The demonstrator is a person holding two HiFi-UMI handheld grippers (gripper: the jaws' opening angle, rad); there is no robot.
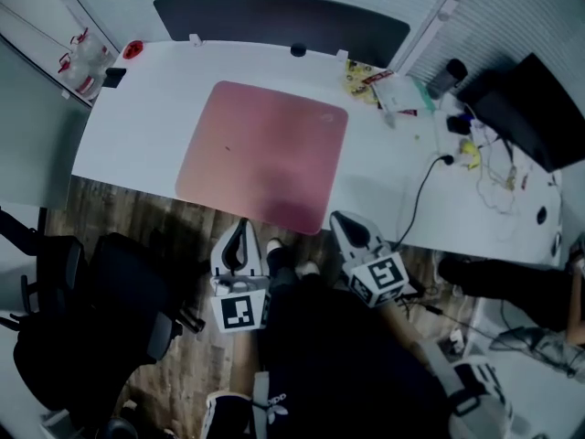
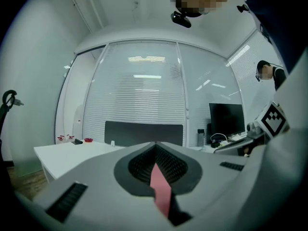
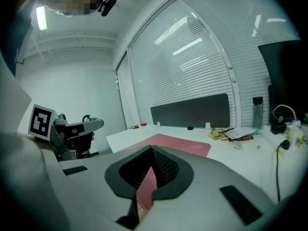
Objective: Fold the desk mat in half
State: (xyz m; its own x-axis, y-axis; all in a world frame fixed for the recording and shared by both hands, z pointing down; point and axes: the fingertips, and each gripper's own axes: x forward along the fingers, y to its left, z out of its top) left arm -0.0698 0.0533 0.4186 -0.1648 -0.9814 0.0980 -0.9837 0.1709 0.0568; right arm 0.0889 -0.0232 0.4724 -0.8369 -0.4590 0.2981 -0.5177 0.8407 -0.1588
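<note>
A pink desk mat (image 1: 265, 149) lies flat on the white desk (image 1: 137, 117), its near edge at the desk's front edge. My left gripper (image 1: 242, 225) is at that near edge, left of the middle. The right gripper (image 1: 338, 218) is at the near right corner. In the left gripper view the jaws (image 2: 156, 162) are shut with a thin pink strip of mat (image 2: 161, 189) between them. In the right gripper view the jaws (image 3: 149, 170) are likewise shut on a pink strip (image 3: 144, 189), and the rest of the mat (image 3: 183, 143) stretches away beyond.
A black monitor (image 1: 526, 108), a bottle (image 1: 446, 76), cables (image 1: 420, 190) and snack packets (image 1: 366, 80) crowd the desk's right end. A small red item (image 1: 133, 49) sits at the far left corner. A black chair (image 1: 82, 309) stands left of me. A dark panel (image 1: 274, 16) backs the desk.
</note>
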